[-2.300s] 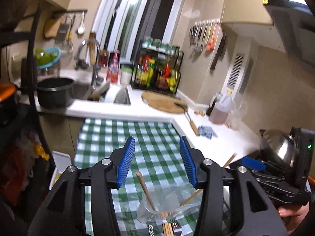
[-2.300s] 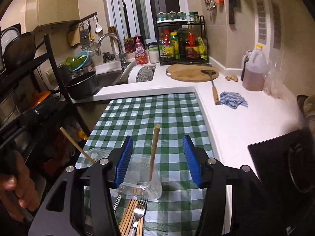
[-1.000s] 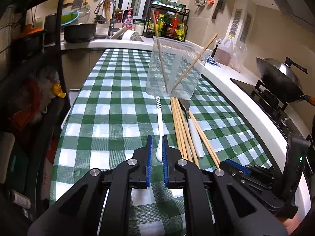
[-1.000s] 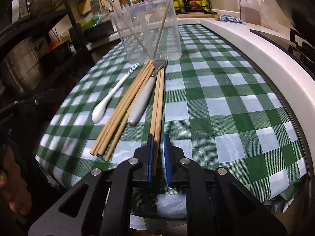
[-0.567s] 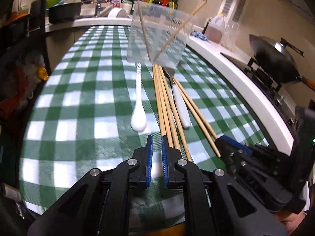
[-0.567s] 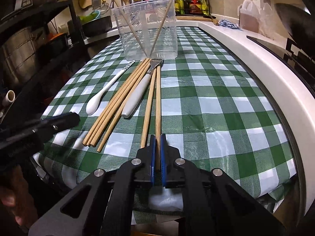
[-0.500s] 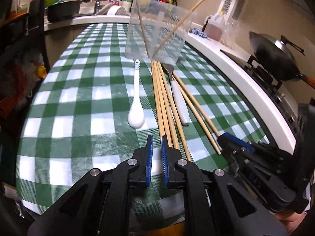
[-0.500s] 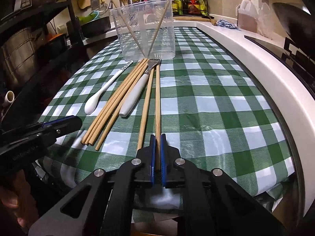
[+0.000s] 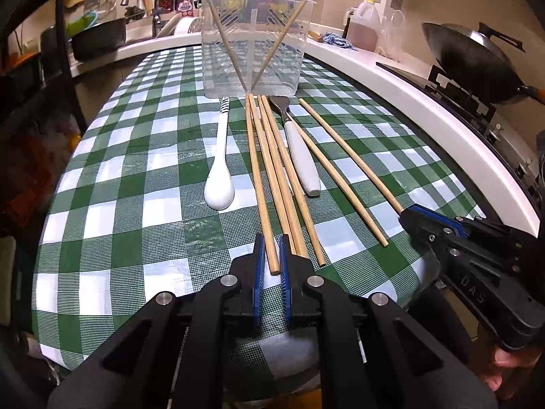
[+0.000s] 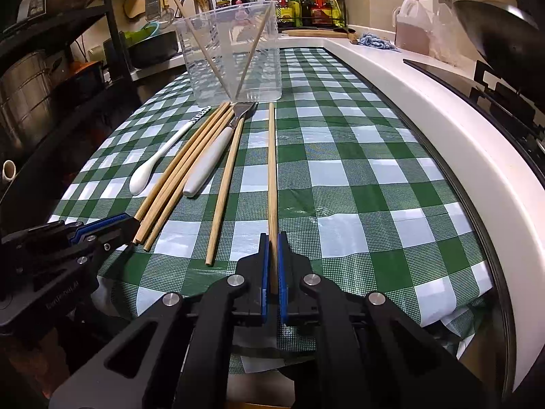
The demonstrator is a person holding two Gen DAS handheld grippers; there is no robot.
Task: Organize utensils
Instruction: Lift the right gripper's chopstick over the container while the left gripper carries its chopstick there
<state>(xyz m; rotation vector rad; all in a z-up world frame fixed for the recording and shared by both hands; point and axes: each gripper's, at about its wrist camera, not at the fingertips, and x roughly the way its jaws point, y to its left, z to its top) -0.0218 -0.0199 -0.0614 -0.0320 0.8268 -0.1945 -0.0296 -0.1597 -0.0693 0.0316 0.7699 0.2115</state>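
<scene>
Right wrist view: our right gripper [image 10: 271, 262] fingers are clamped on the near end of a chopstick [image 10: 271, 170] whose long axis runs straight up-frame to the clear container [image 10: 235, 54]; left gripper [image 9: 271, 266] nearly shut, straddling the leftmost chopstick [image 9: 259, 184].

Utensils [image 9: 270, 156] on checked tablecloth [image 9: 136, 177]

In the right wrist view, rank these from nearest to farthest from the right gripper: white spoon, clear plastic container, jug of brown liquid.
From the right gripper:
1. White spoon, lying on the cloth, to the left.
2. Clear plastic container, standing at the far end of the utensil row.
3. Jug of brown liquid, on the white counter, far right.
</scene>
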